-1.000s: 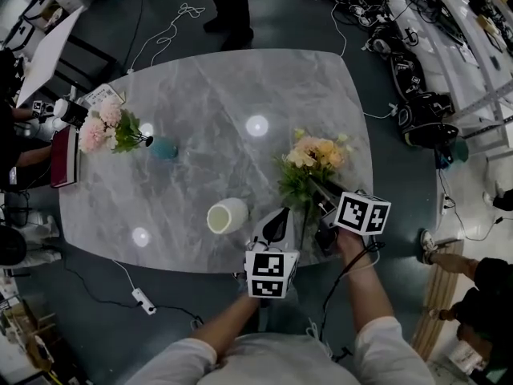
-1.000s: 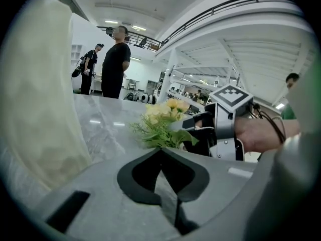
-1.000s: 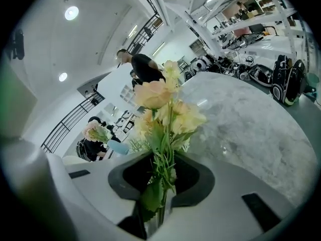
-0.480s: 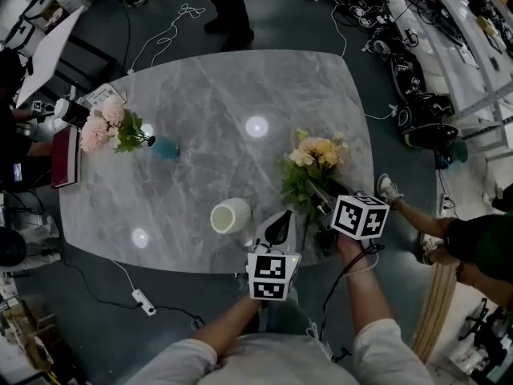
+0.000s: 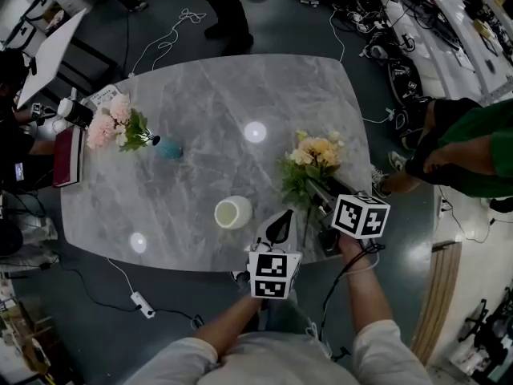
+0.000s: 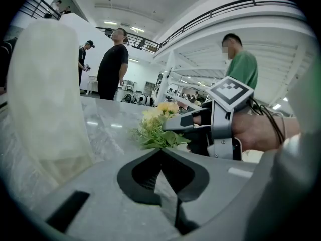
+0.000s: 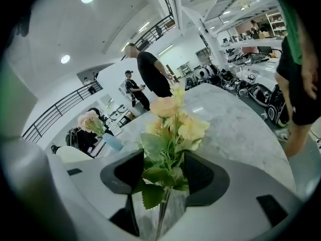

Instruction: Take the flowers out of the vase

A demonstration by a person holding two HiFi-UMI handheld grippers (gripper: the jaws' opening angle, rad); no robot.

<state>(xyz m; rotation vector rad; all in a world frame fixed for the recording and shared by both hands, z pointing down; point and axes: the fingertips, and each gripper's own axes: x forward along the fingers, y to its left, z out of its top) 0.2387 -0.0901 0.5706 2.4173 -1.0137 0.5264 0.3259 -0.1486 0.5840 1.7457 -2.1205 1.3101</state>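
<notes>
Right jaws, just opening, astride forward-pointing flowers [image 7: 173, 122]

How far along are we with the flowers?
Done: yellow flowers are out of the white vase, on the table. In hand: the right gripper has just been opening, stems loose between its jaws. Left: withdraw it; pink flowers sit in the blue vase, possibly next.

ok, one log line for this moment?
right gripper: jaws have just been opening, yellow flowers between them, unclamped | left gripper: shut, empty | white vase: upright, empty
</notes>
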